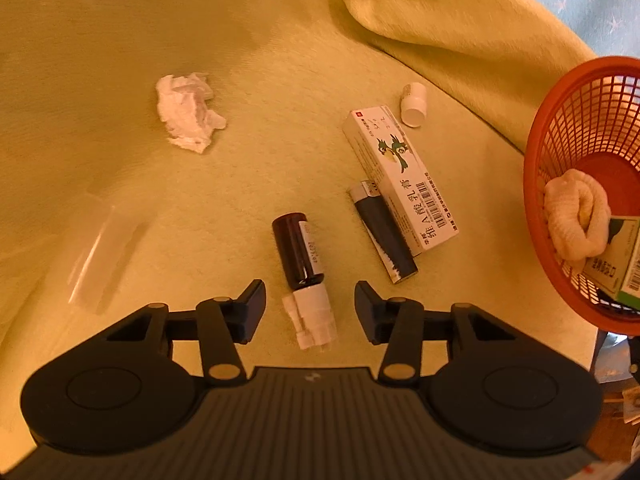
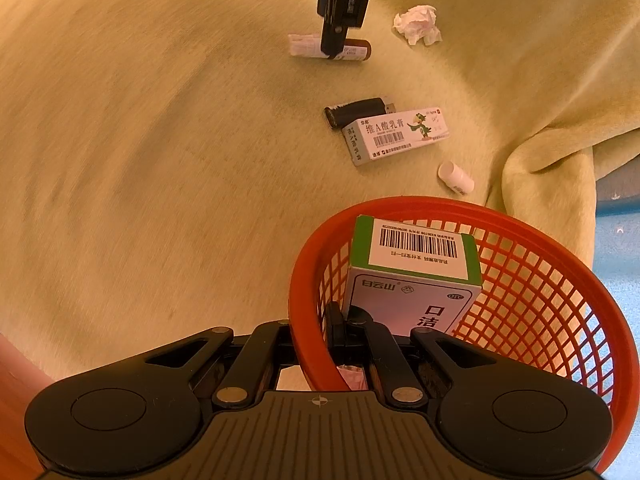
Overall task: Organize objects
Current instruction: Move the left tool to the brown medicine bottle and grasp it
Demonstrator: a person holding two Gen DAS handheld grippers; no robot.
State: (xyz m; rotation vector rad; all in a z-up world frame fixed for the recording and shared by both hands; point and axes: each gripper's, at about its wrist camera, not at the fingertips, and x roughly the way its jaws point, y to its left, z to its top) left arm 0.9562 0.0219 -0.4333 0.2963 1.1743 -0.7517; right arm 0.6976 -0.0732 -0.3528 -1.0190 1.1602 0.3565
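1. Left wrist view: left gripper spread wide, jaws released, fingers either side of the white spray cap of a brown bottle without touching it. Bottle lying flat on the yellow blanket, cap toward the gripper.
2. Just right of the bottle: a dark lighter lying flat, touching the long side of a white ointment box.
3. Beyond the box, a small white bottle on its side, apart from it.
4. Far left, well apart: a crumpled tissue; nearer, a clear plastic piece, blurred.
5. At the right edge: red mesh basket holding a rolled cream cloth and part of a green-and-white box.
6. Right wrist view: right gripper clenched, jaws nearly together at the near wall of the red mesh basket, one finger inside, one outside; clamped on the rim, as far as can be told.
7. Green-and-white box standing tilted inside the basket, right against the inner finger.
8. Beyond: ointment box, lighter, small white bottle, tissue, and brown bottle under the other gripper's finger.
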